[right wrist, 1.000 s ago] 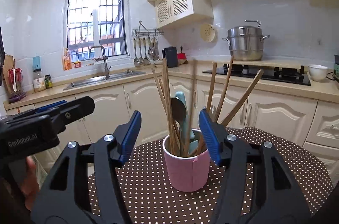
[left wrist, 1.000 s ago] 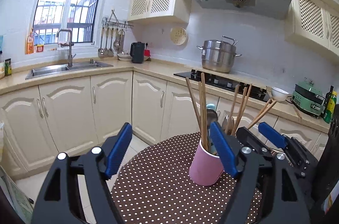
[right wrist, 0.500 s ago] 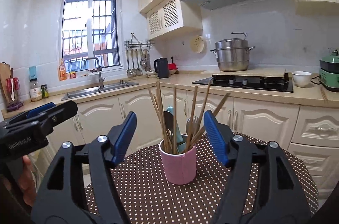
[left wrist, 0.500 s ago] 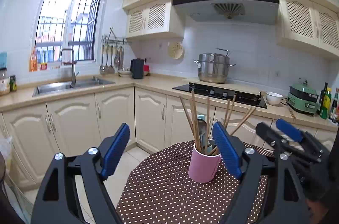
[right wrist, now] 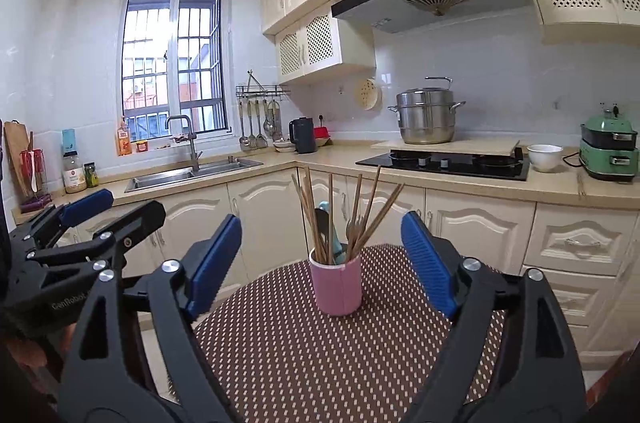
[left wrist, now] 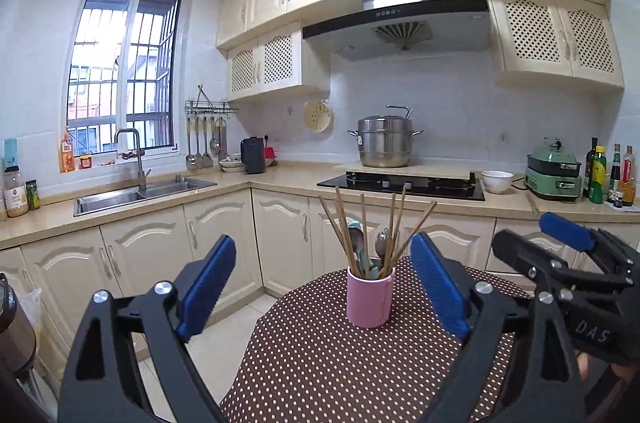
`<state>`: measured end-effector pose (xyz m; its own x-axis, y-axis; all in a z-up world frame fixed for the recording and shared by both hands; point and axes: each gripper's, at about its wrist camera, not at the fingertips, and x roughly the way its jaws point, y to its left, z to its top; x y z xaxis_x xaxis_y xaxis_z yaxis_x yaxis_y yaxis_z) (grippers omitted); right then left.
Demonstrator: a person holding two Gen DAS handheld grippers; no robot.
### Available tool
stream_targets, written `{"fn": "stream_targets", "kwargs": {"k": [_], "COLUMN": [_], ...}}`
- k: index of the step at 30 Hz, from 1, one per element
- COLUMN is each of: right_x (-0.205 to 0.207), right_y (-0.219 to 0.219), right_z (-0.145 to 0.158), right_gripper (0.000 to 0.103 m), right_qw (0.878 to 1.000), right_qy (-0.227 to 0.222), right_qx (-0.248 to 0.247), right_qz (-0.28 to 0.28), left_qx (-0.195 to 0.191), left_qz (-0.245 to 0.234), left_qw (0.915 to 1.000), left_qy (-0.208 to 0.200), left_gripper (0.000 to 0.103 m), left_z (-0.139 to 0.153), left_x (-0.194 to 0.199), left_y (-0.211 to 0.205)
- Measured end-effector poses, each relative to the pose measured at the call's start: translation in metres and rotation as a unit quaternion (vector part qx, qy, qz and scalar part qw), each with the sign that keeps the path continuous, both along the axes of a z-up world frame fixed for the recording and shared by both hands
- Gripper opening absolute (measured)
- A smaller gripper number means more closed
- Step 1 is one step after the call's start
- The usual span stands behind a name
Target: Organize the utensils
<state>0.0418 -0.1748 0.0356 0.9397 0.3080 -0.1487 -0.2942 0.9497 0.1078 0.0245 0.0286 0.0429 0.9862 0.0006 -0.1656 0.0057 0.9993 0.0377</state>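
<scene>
A pink cup stands upright on a round table with a brown dotted cloth. It holds several wooden chopsticks, a teal spoon and metal utensils. It also shows in the right wrist view, with the chopsticks fanned out. My left gripper is open and empty, well back from the cup. My right gripper is open and empty, also back from the cup. The right gripper shows at the right of the left wrist view; the left gripper shows at the left of the right wrist view.
Cream kitchen cabinets and a counter run behind the table. On the counter are a sink, a black hob with a steel pot, a white bowl and a green cooker. Floor lies left of the table.
Both grippers have pulled back and up from the cup, which now looks smaller and farther. Both stay open and empty.
</scene>
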Motion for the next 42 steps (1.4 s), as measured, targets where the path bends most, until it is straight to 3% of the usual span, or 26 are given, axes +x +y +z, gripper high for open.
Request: {"fn": "stream_targets", "kwargs": {"k": [6,19,42], "right_x": [-0.038,-0.089,-0.075], "right_y": [-0.005,-0.005,0.002], "right_z": [0.004,0.015,0.015], "right_gripper": [0.089,0.092,0.093], "right_qw": [1.000,0.998,0.998], "right_qy": [-0.007,-0.039,-0.026], "right_qx": [-0.007,-0.038,-0.045], "right_qz": [-0.015,-0.043,-0.041], "left_qx": [-0.022,-0.020,-0.001], "left_qz": [-0.009,-0.008,0.004], "left_qw": [0.9997,0.9997,0.9996], "left_qy": [-0.002,-0.011,-0.028], "left_gripper": [0.089,0.091,0.091], "left_z": [0.008,0.009,0.013], "left_x": [-0.039,-0.089,-0.072], "left_y": [0.001,-0.006,-0.005]}}
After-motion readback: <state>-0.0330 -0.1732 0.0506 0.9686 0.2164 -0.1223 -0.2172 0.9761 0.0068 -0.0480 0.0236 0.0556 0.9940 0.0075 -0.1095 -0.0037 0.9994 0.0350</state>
